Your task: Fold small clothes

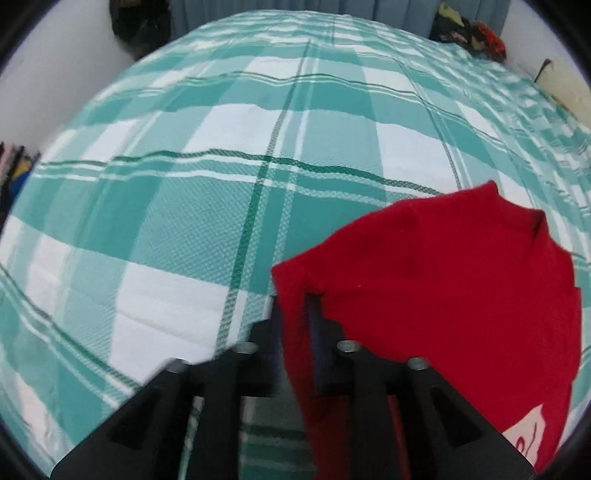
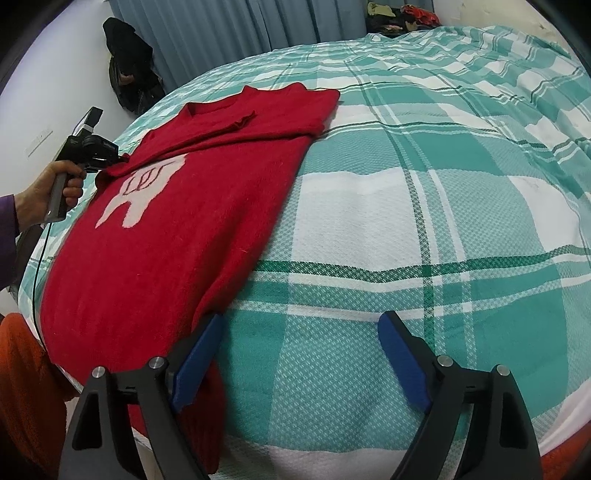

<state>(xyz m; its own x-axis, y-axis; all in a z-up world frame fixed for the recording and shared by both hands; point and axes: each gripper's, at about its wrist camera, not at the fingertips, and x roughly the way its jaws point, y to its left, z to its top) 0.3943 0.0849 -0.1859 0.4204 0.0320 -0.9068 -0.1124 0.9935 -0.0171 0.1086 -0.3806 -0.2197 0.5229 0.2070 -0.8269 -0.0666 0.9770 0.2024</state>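
Red sweater [image 2: 155,236], lying flat on my green-and-white plaid bedspread [image 2: 406,221], fills the left half of the right wrist view, its collar toward the upper left and its hem toward the lower left; a pale motif [image 2: 138,195] sits on the chest, and one sleeve is folded across the body below the collar. In the same view my right gripper [image 2: 299,354] appears at the bottom edge with its blue pads [image 2: 400,360] spread wide apart; nothing lies between them, and the left pad stands just beside the sweater's lower right edge, over the bare bedspread. My left hand [image 2: 55,192], at the left edge of that view, grasps the handle of my left gripper [image 2: 123,159], whose tips meet the sweater's edge near the shoulder. In the left wrist view, which is blurred, the left gripper [image 1: 293,306] sits at the bottom centre with a fold of red knit draped between its fingers; the jaws stand partly apart, and I cannot tell whether the pads press on the cloth. Blue-grey curtains [image 2: 236,33] hang behind the bed, a dark bag [image 2: 129,81] rests against the white wall at the upper left, and a heap of other clothes [image 2: 402,16] lies at the upper right.
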